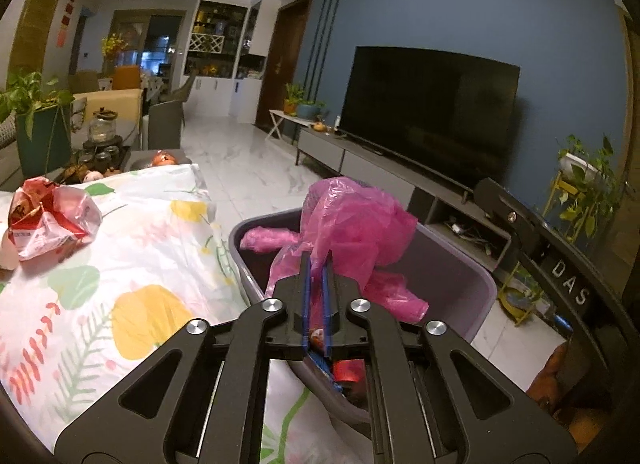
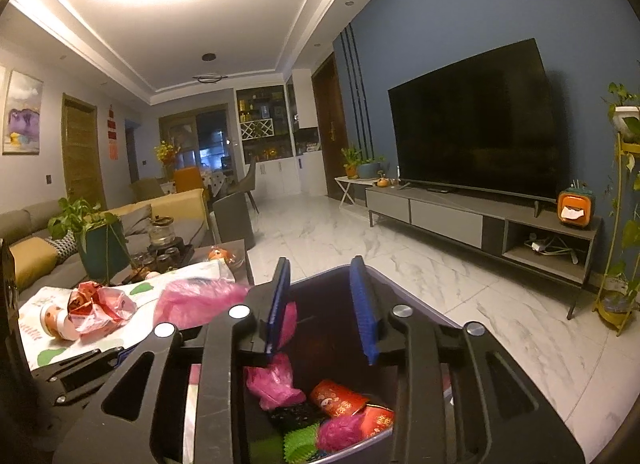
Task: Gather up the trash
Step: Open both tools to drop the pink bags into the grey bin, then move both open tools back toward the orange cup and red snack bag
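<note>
Left tool (image 1: 317,264) pinches crinkled pink plastic bag (image 1: 352,223); right tool (image 2: 322,296) wide, empty.

You see a large dark television (image 2: 472,123) on a long grey cabinet (image 2: 480,219) against the blue wall at right. An orange tissue holder (image 2: 576,207) stands at the cabinet's near end. At far left, a potted plant (image 2: 96,236) stands before the sofa (image 2: 24,223).

A home living room. A large black flat-screen television (image 2: 474,123) stands on a long grey cabinet (image 2: 480,219) against a blue wall (image 2: 460,7). A grey-and-yellow sofa (image 2: 32,240) sits opposite.
</note>
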`<state>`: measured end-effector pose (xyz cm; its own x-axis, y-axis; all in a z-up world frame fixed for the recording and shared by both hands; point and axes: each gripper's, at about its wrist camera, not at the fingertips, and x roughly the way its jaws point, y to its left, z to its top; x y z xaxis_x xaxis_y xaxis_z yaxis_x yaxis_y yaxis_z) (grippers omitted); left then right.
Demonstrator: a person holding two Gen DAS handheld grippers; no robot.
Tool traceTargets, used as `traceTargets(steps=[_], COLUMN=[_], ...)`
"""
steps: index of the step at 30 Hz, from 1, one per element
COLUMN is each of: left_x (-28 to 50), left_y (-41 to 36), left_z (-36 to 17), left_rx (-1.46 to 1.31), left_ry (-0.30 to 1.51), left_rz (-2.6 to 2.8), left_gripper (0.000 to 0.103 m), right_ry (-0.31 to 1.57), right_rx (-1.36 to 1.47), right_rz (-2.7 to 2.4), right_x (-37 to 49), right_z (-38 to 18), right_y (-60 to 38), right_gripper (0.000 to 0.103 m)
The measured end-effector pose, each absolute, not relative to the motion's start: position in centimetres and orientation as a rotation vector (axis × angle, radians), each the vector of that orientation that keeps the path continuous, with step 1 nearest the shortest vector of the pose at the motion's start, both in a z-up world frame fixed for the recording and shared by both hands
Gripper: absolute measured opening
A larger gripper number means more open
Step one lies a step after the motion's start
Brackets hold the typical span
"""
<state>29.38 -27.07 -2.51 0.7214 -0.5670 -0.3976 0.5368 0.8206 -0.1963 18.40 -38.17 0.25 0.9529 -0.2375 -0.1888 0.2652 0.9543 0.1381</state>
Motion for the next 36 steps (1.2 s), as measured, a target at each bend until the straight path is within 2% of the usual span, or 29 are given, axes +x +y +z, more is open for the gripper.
traceTargets(steps=[2,3,4,13,19,24,36], left_x=[29.3,29.3,29.3,26.9,25.1,23.9,21.5], left_y=[-27.1,-27.0,-27.0,-24.1,-20.7,-18.1,-12.2], left_z=[-2.7,-2.7,-2.8,-2.4,-1.9,-1.5,-1.1], left_rx=[-0.059,-0.056,-0.055,-0.021,-0.029,-0.052,-0.066], left_ry=[0.461,0.46,0.458,0.386,0.356,0.358,0.359], left_rz=[-0.615,-0.613,-0.609,-0.498,-0.391,-0.316,-0.175], left_gripper=[0.016,0.026,0.04,0.072,0.081,0.084,0.085], right_ry=[0.169,0.167,0.166,0.151,0.166,0.187,0.211], right_rx=[0.175,0.177,0.178,0.179,0.162,0.142,0.132], right_rz=[-0.261,-0.266,-0.271,-0.288,-0.288,-0.273,-0.205], right_x=[18.2,18.0,17.8,15.8,14.6,13.8,13.4], right_z=[0.3,0.3,0.4,0.5,-0.1,-0.6,-0.4], right_y=[-38.3,-38.4,-38.4,-37.7,-36.0,-34.1,-29.9], right_gripper=[0.04,0.044,0.046,0.065,0.072,0.077,0.078])
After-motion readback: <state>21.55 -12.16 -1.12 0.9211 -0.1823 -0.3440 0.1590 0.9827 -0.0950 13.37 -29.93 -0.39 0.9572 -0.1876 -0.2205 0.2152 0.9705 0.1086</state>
